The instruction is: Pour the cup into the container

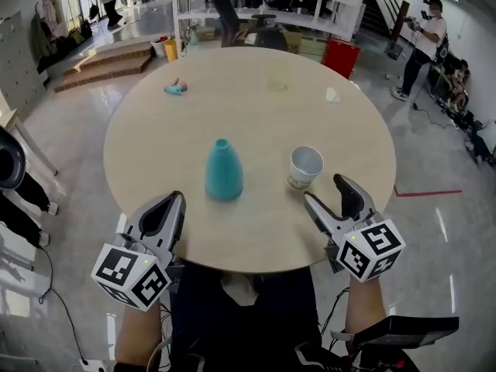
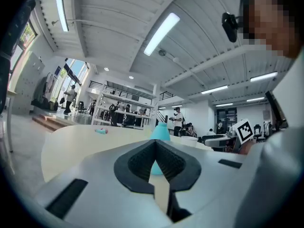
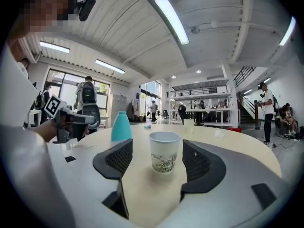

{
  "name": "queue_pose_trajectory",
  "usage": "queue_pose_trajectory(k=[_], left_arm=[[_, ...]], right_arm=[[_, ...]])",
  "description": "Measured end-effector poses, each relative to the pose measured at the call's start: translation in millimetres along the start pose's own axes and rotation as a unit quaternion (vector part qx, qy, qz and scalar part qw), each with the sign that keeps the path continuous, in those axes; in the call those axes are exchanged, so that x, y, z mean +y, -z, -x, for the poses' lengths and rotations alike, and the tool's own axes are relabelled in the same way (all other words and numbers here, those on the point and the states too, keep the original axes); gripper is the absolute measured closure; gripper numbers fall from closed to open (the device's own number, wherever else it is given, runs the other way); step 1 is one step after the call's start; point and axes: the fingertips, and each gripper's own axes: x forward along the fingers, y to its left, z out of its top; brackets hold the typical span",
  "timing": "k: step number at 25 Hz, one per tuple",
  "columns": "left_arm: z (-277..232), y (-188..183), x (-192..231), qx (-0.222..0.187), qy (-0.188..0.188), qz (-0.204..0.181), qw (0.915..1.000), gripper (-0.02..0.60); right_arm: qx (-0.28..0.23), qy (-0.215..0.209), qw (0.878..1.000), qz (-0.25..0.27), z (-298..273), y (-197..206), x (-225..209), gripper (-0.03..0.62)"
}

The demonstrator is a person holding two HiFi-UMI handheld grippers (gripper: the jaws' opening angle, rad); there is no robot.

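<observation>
A white paper cup [image 1: 304, 167] with a printed pattern stands upright on the round wooden table [image 1: 248, 107], right of the middle. A teal bottle-shaped container [image 1: 223, 171] stands to its left. My right gripper [image 1: 325, 191] is at the table's near edge just behind the cup, jaws open and touching nothing. In the right gripper view the cup [image 3: 165, 152] stands just ahead of that gripper [image 3: 156, 148], apart from both pads. My left gripper [image 1: 175, 201] hovers at the near left edge, shut and empty. Through its closed jaws [image 2: 156, 145] the container [image 2: 159, 132] shows ahead.
At the table's far side lie a small teal and pink object [image 1: 175, 89], a faint clear cup [image 1: 277, 76] and a white scrap [image 1: 332, 94]. Beyond stand shelves, a red bin [image 1: 341, 56] and a person [image 1: 418, 45] at the right.
</observation>
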Motion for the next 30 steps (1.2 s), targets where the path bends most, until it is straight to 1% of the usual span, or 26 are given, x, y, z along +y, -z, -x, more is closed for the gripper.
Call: queue_pose_trajectory(k=[3,6,11,14,18,21,30], left_arm=[[-26.3,1.4,19.5,0.014,-0.005,0.000,0.9999,0.581],[-52.6,7.0,35.3,0.038,-0.012,0.000,0.9992,0.581],[-69.9,5.2,54.0,0.045,-0.016,0.002,0.9989,0.581],[-80.3,5.5,58.2,0.046,-0.007,-0.001,0.9989,0.581],[-94.9,12.7,59.1,0.050,0.004,0.001,0.9987,0.581],[-99.5,13.0,60.1,0.051,0.008,0.002,0.9987,0.581],[-103.4,15.3,58.1,0.060,0.020,-0.010,0.9980,0.581]], right_arm=[[0.027,-0.002,1.000,-0.005,-23.1,8.7,-14.5,0.287],[0.060,-0.012,0.998,-0.008,-41.3,21.9,-24.4,0.287],[0.074,-0.048,0.996,-0.018,-57.5,25.8,-17.6,0.287],[0.076,-0.057,0.995,-0.014,-67.9,24.2,-13.9,0.287],[0.067,-0.064,0.995,-0.026,-81.3,21.4,-16.2,0.287],[0.066,-0.063,0.996,-0.016,-81.7,19.2,-15.3,0.288],[0.051,-0.069,0.996,-0.009,-82.4,12.1,-10.2,0.290]])
